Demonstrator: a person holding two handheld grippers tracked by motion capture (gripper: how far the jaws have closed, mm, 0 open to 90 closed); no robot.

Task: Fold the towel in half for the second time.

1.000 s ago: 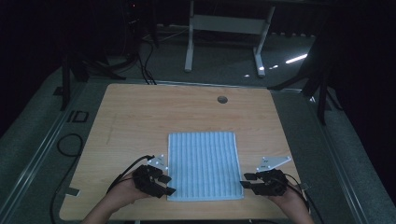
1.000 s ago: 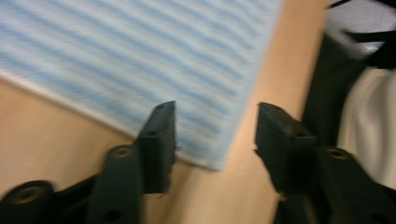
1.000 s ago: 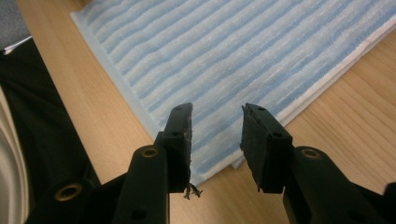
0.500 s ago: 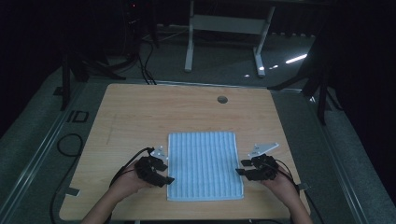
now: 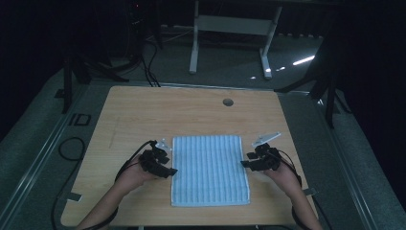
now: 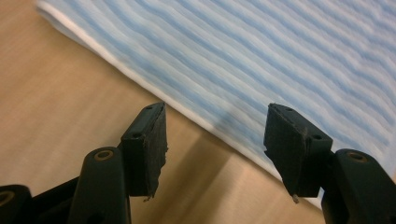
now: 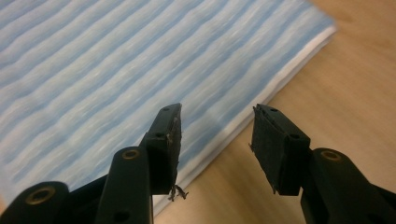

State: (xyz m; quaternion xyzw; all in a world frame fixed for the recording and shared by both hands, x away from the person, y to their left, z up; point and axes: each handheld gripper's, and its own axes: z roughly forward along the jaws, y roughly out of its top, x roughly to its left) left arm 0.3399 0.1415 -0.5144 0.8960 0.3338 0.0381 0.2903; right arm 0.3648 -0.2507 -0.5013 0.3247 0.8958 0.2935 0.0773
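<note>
A blue-and-white striped cloth [image 5: 210, 167] lies folded flat on the wooden table [image 5: 167, 115], toward its near edge. My left gripper [image 5: 169, 170] hovers at the cloth's left edge and my right gripper [image 5: 245, 165] at its right edge. In the left gripper view the left gripper [image 6: 215, 112] is open, with the cloth's [image 6: 280, 56] white hem running under the gap, unpinched. In the right gripper view the right gripper [image 7: 217, 111] is open over the hem of the cloth [image 7: 93, 60]. Both pairs of jaws have just been opening, and nothing is pressed between the pads.
A small round hole [image 5: 228, 102] sits near the table's far edge. Cables [image 5: 72, 146] loop on the floor at the left. A white metal stand [image 5: 230, 24] is beyond the table. Bare wood surrounds the cloth on all sides.
Both hands have slid away from the near edge, along the cloth's two sides toward its middle. Both pairs of jaws look a little wider.
</note>
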